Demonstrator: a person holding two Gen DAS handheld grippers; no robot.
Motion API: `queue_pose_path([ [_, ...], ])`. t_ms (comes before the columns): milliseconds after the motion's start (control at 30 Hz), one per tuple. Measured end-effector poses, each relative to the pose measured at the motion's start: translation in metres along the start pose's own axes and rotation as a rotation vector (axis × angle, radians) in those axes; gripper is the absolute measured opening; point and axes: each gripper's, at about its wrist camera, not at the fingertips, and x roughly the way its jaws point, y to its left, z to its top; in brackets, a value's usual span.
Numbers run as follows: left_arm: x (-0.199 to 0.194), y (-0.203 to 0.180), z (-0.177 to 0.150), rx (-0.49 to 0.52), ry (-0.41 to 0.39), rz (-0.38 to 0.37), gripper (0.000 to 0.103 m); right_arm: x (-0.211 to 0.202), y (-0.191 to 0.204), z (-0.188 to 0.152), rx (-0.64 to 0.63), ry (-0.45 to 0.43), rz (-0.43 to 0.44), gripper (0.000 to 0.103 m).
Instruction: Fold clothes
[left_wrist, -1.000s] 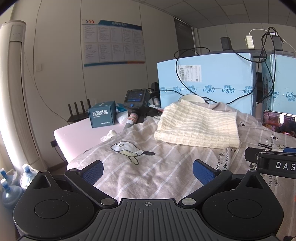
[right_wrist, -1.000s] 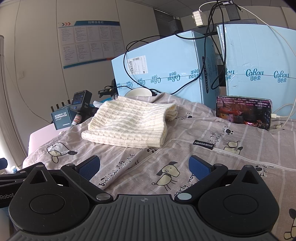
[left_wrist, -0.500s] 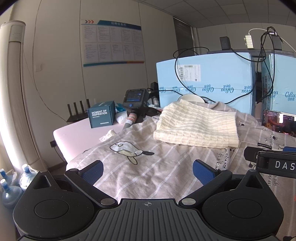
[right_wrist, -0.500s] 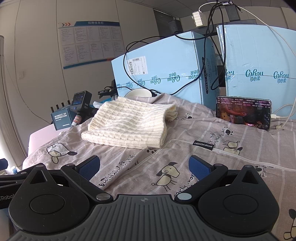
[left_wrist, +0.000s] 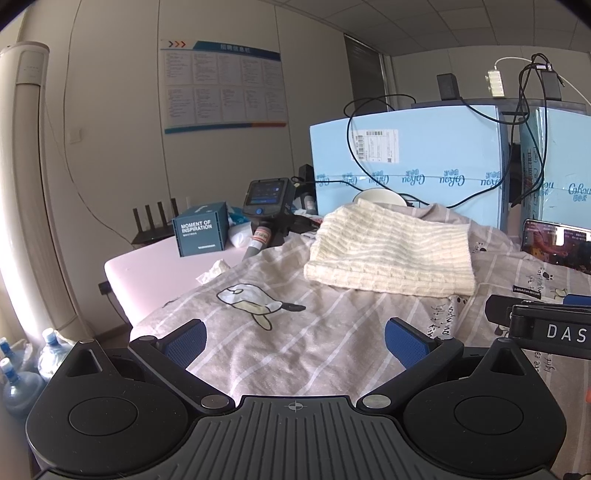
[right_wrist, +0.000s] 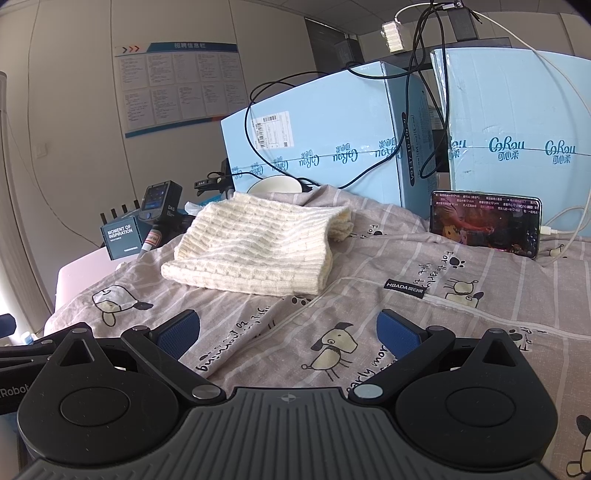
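Note:
A cream knitted garment lies folded flat on a grey striped sheet with cartoon dogs; it also shows in the right wrist view. My left gripper is open and empty, held over the sheet well short of the garment. My right gripper is open and empty too, over the sheet in front of the garment. Part of the right gripper's body shows at the right edge of the left wrist view.
Light blue cartons with black cables stand behind the garment. A phone with a lit screen leans at the right. A white bowl, a teal box and a handheld device lie at the back left. Water bottles stand on the floor.

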Motion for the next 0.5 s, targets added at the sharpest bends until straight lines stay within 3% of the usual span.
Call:
queue_pose_path([
  [500,0.0002,0.0000,-0.0013,0.001,0.001,-0.004,0.103,-0.0002,0.0000,-0.0005,0.001,-0.001,-0.003,0.103],
])
